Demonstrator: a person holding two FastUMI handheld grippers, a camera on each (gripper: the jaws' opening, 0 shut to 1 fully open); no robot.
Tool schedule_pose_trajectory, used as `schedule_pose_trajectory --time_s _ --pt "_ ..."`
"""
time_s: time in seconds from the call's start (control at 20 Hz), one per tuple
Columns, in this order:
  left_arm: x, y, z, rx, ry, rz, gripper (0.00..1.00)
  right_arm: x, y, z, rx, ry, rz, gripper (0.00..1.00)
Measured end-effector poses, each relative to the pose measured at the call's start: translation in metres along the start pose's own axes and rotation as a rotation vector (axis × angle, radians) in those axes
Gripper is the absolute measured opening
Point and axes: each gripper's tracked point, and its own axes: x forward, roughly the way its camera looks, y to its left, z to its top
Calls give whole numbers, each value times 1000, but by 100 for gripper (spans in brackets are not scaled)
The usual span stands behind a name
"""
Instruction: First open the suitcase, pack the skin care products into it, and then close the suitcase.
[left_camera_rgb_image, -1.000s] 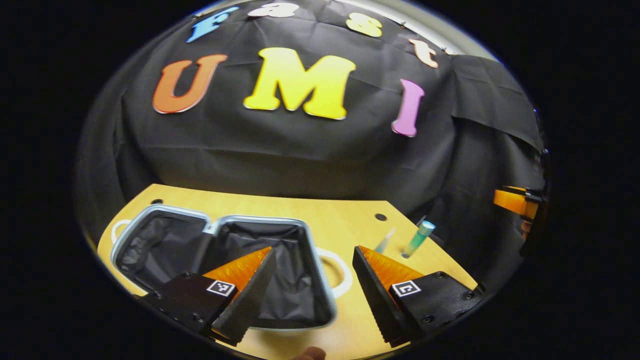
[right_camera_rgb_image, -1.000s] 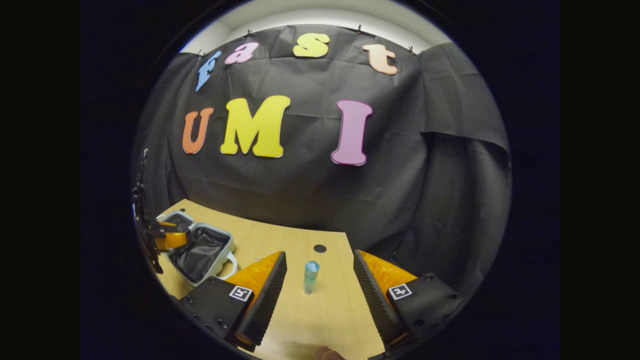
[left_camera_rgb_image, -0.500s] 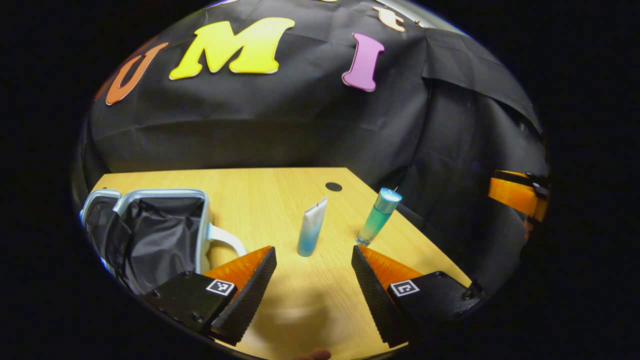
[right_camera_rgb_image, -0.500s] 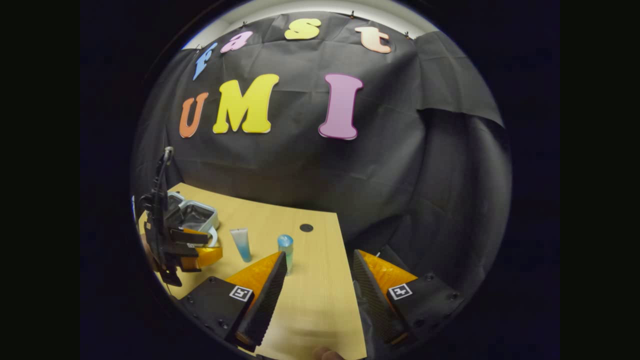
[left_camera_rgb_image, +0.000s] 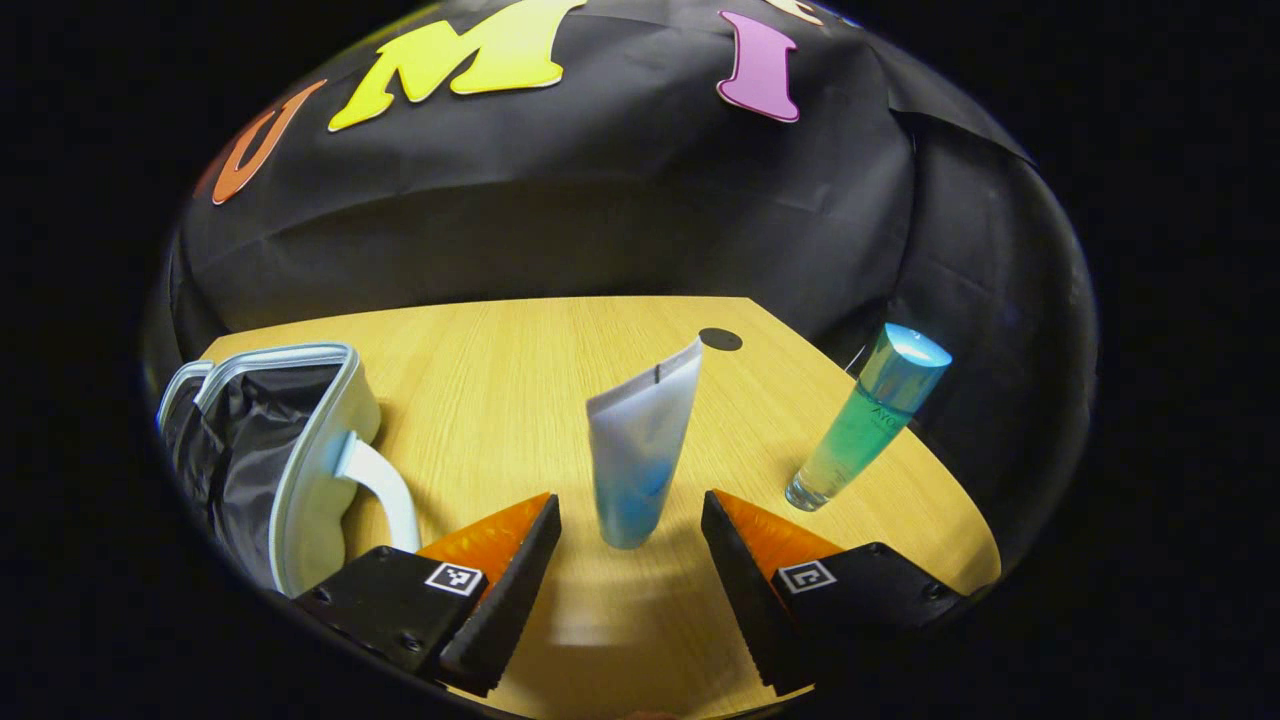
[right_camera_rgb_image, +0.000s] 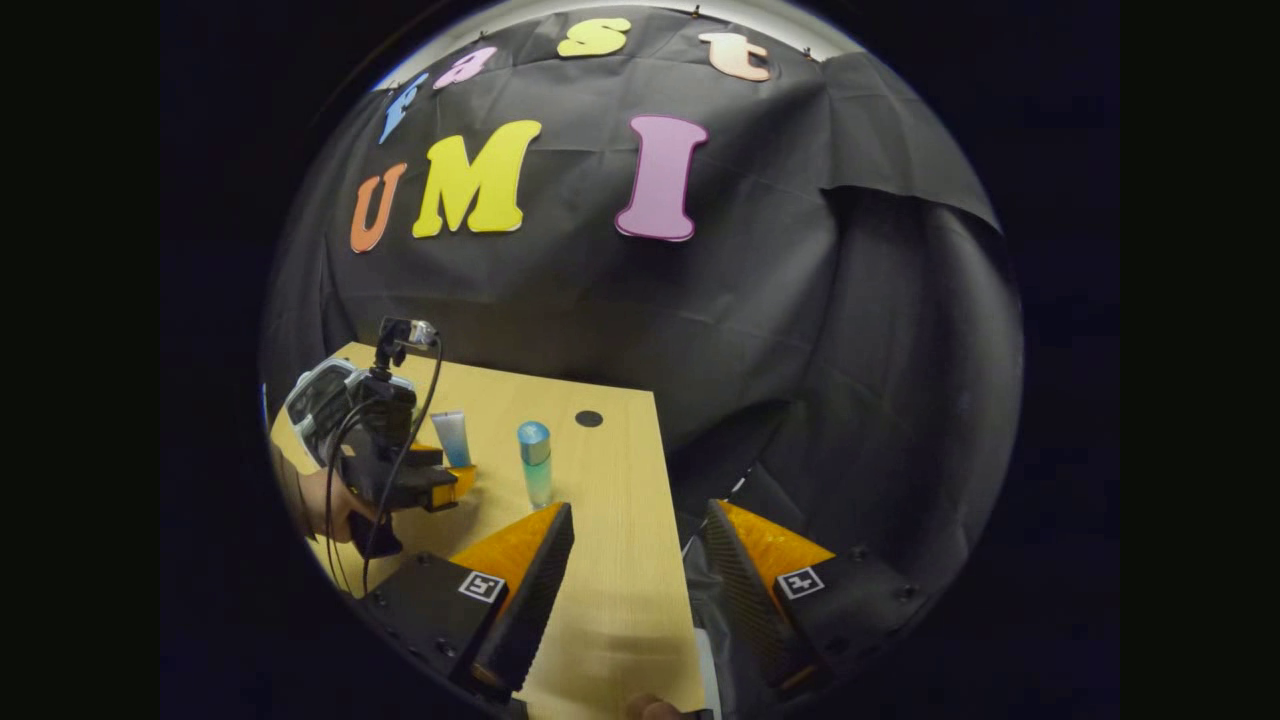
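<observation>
A white-and-blue tube (left_camera_rgb_image: 640, 450) stands on its cap on the wooden table (left_camera_rgb_image: 500, 370). My left gripper (left_camera_rgb_image: 630, 540) is open, its fingers on either side of the tube's base without touching it. A green bottle with a blue cap (left_camera_rgb_image: 865, 415) stands to the tube's right. The open suitcase (left_camera_rgb_image: 290, 440), pale-shelled with a dark lining, lies at the left. In the right gripper view my right gripper (right_camera_rgb_image: 635, 570) is open over the table's right edge. There the bottle (right_camera_rgb_image: 535, 462) and the tube (right_camera_rgb_image: 450, 438) stand ahead to the left, with the left gripper (right_camera_rgb_image: 440, 485) at the tube.
A round dark hole (left_camera_rgb_image: 720, 339) marks the table's far right corner. The table's right edge (right_camera_rgb_image: 670, 560) runs under my right gripper, with black cloth beyond it. A hand (right_camera_rgb_image: 325, 505) holds the left gripper. The suitcase's white handle (left_camera_rgb_image: 385, 485) juts toward my left fingers.
My left gripper has moved from over the suitcase to the right and forward, up to the tube. The right gripper has drifted right, so the bottle now lies left of it.
</observation>
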Motion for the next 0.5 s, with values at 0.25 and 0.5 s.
schedule_pose_trajectory --time_s 0.25,0.5 --pt "18 -7 7 38 -4 -28 81 9 14 -13 -15 21 24 80" --pt "17 -21 10 22 4 -120 53 51 50 -26 4 50 96 80"
